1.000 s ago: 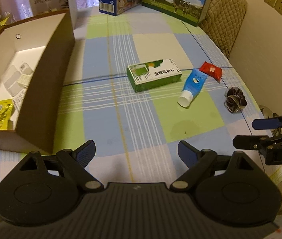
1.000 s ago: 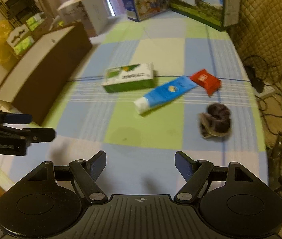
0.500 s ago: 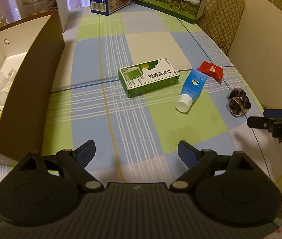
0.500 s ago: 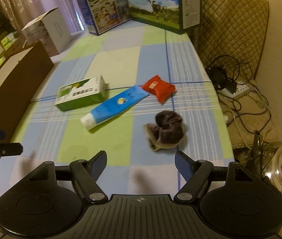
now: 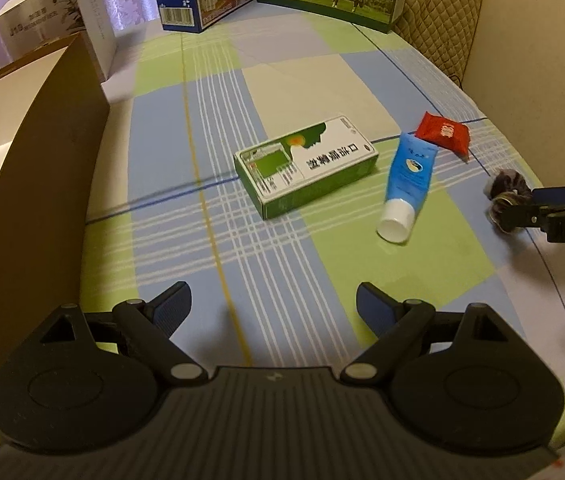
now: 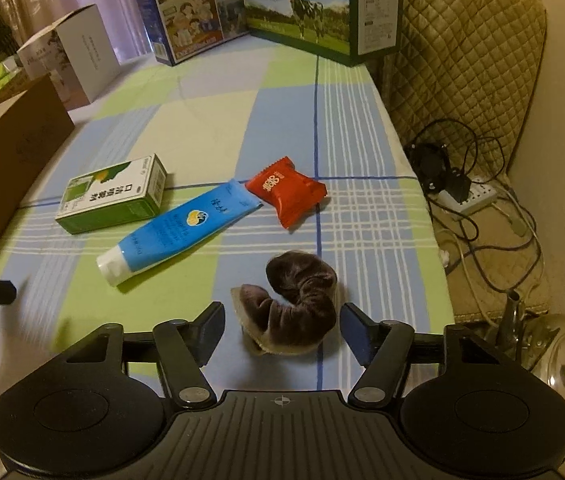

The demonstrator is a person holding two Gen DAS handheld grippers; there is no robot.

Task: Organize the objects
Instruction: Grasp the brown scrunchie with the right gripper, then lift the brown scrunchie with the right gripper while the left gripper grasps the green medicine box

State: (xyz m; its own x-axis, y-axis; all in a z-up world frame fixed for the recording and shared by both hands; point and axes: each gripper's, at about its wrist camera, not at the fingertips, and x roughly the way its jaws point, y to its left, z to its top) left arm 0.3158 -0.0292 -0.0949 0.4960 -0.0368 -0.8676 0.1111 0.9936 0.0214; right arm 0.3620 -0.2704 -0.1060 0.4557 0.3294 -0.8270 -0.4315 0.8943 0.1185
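Checkered tablecloth (image 6: 210, 128) had four strays left outside the brown cardboard box (image 5: 38, 184): green carton (image 6: 112, 196), blue tube (image 6: 178, 226), red packet (image 6: 286, 190), and the brown velvet scrunchie (image 6: 298, 300) the right gripper (image 6: 282, 328) was closing around, not yet gripping; left gripper (image 5: 274, 304) hung wide and empty.

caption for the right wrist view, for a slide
Right tongs closing around a brown scrunchie on the checked tablecloth.

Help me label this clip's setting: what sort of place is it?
Most likely a home dining or living room: a table under a checked tablecloth, milk cartons along its far edge, and beside it a quilted chair cover and a kettle on the floor.
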